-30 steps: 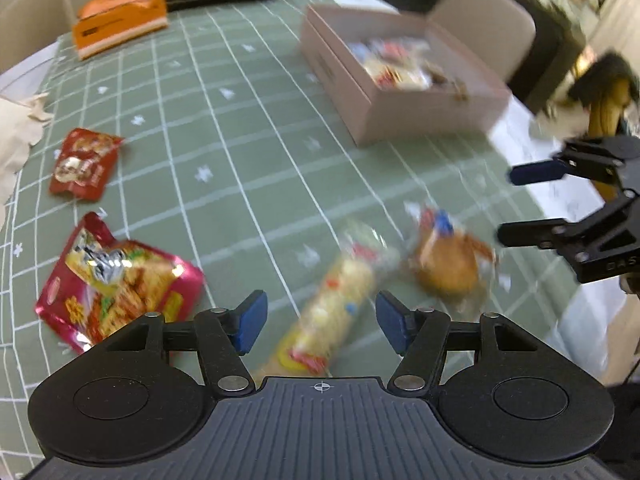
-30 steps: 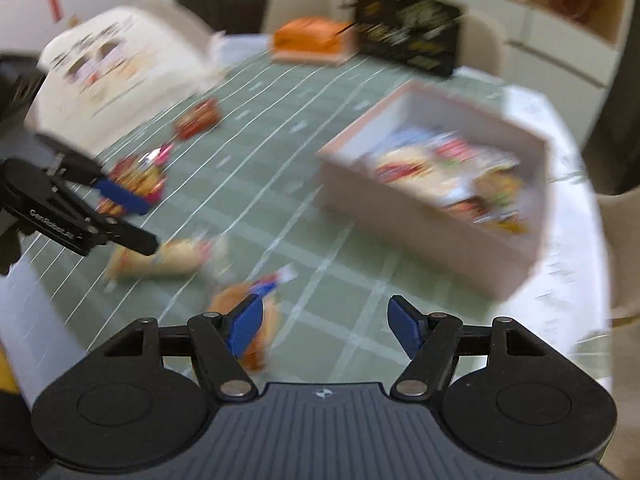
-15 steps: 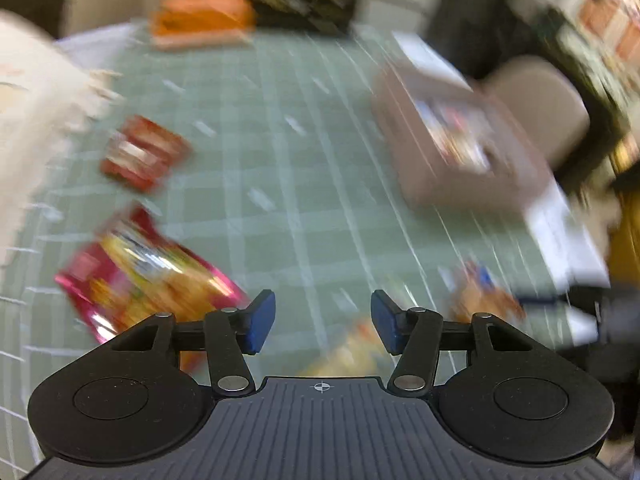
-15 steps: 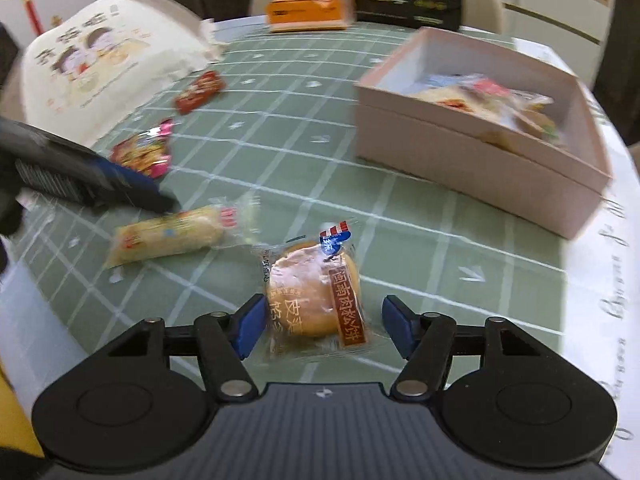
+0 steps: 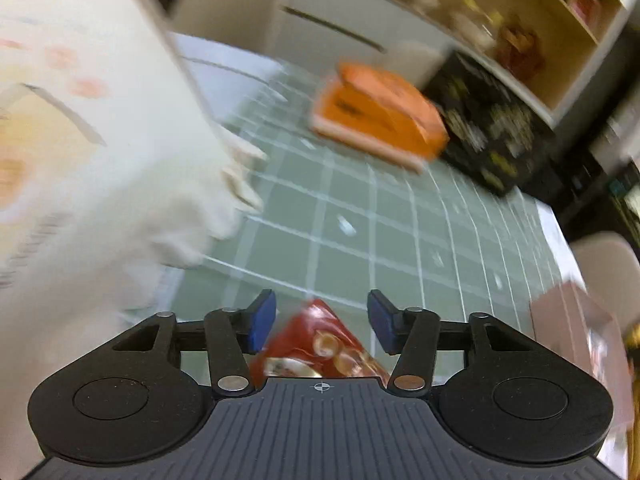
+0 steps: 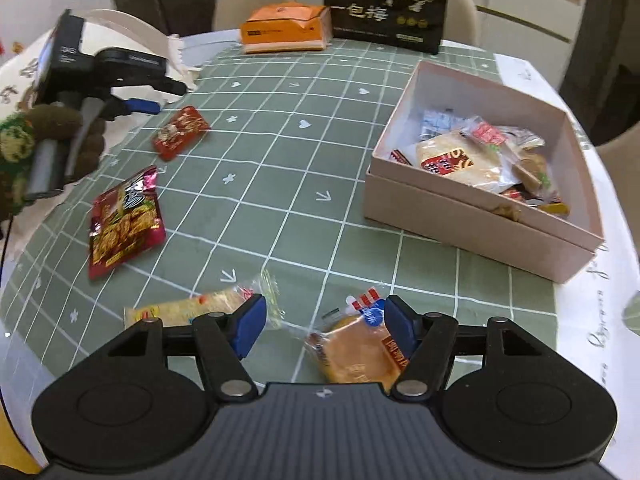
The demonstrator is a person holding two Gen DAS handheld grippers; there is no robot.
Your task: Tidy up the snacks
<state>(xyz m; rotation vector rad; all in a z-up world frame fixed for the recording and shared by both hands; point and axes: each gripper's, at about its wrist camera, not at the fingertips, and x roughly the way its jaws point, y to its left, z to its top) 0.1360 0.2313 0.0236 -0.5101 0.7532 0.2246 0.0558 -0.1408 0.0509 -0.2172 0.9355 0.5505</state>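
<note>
My left gripper (image 5: 322,322) is open over a small red snack packet (image 5: 320,344) that lies between its fingers; the same packet (image 6: 181,132) and the left gripper (image 6: 150,96) show in the right wrist view at the far left. My right gripper (image 6: 322,330) is open just above a wrapped round bun (image 6: 356,354) at the near table edge. A long yellow wrapped snack (image 6: 192,308) lies left of it. A larger red crinkled snack bag (image 6: 124,220) lies on the green checked cloth. The pink box (image 6: 472,216) on the right holds several snacks.
An orange box (image 6: 286,28) and a black gift box (image 6: 386,6) stand at the far table edge. A white printed bag (image 5: 80,140) stands at the left. Chairs surround the table. White cloth borders the green cloth (image 6: 288,152) on the right.
My left gripper has swung left, away from the long snack and bun, to the small red packet. My right gripper has dropped closer to the bun.
</note>
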